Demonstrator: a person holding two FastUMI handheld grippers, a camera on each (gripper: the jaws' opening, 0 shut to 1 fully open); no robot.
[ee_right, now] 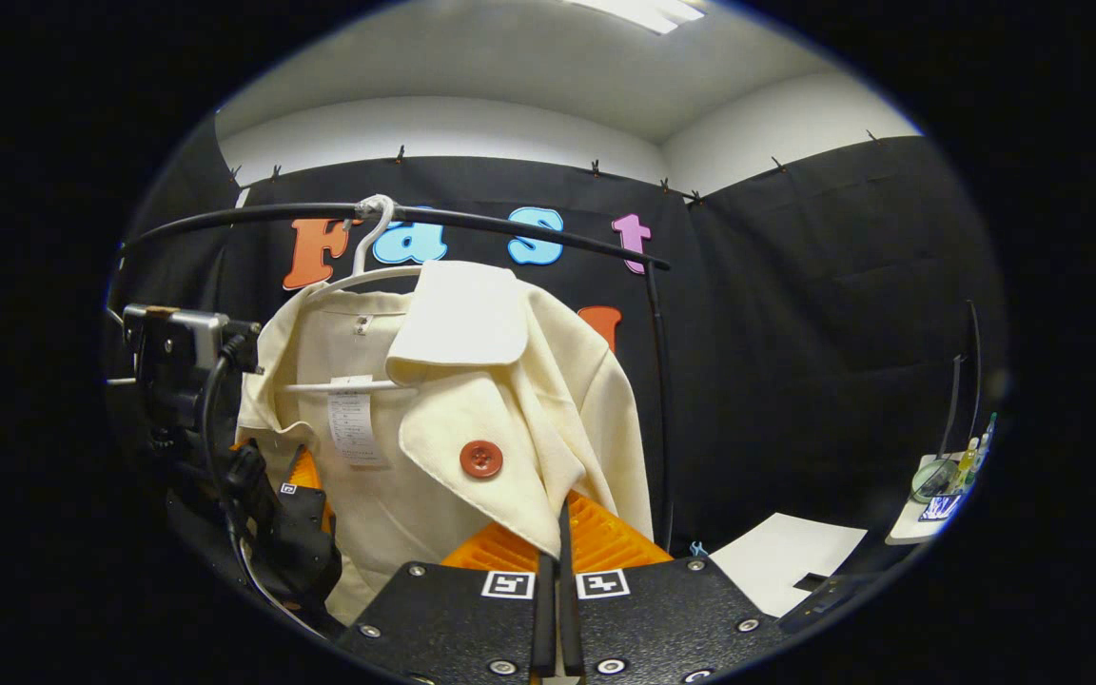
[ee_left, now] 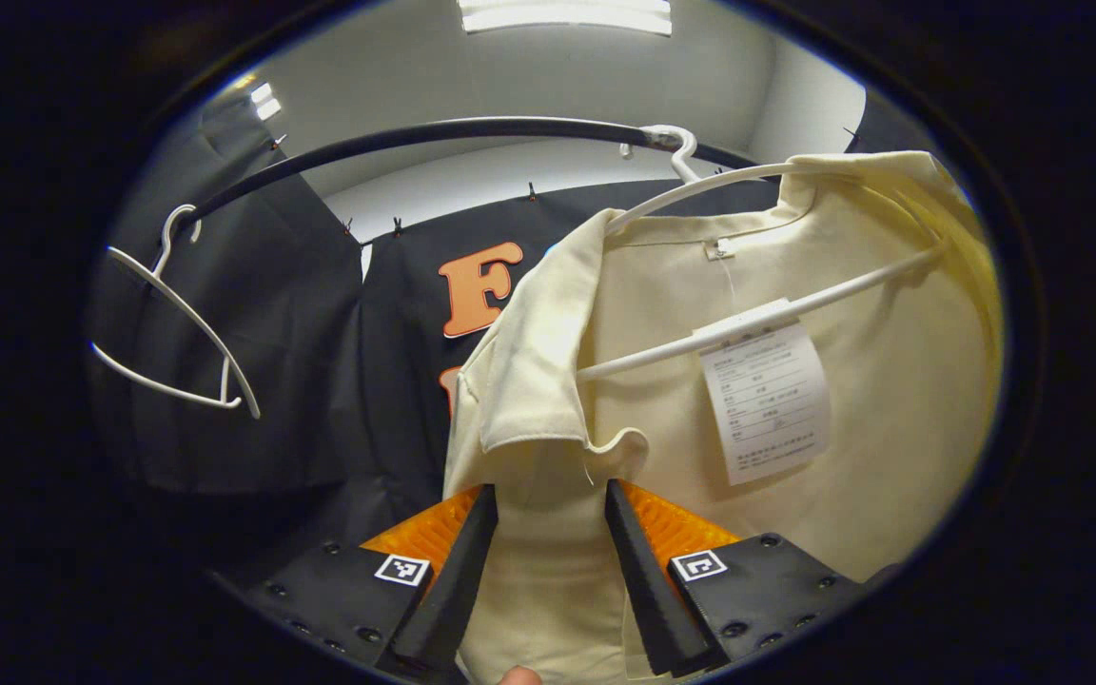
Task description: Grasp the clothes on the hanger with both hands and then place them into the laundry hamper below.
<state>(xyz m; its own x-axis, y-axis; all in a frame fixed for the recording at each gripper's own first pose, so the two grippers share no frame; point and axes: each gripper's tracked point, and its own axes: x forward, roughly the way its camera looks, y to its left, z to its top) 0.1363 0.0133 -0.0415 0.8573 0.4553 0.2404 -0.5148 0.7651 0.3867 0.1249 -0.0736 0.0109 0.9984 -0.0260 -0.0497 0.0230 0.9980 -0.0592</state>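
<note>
A cream coat hangs on a white hanger from a black curved rail, with a paper tag hanging from the hanger's bar. My left gripper is open, its fingers on either side of the coat's front edge just below the collar. In the right gripper view the coat shows a red button on its lapel. My right gripper is shut on the lapel's lower edge. The left gripper sits at the coat's other front edge, a hand-held unit behind it.
An empty white hanger hangs farther left on the rail. The rail's black post stands right of the coat. A white sheet lies low at the right, and a small shelf with bottles is beyond it.
</note>
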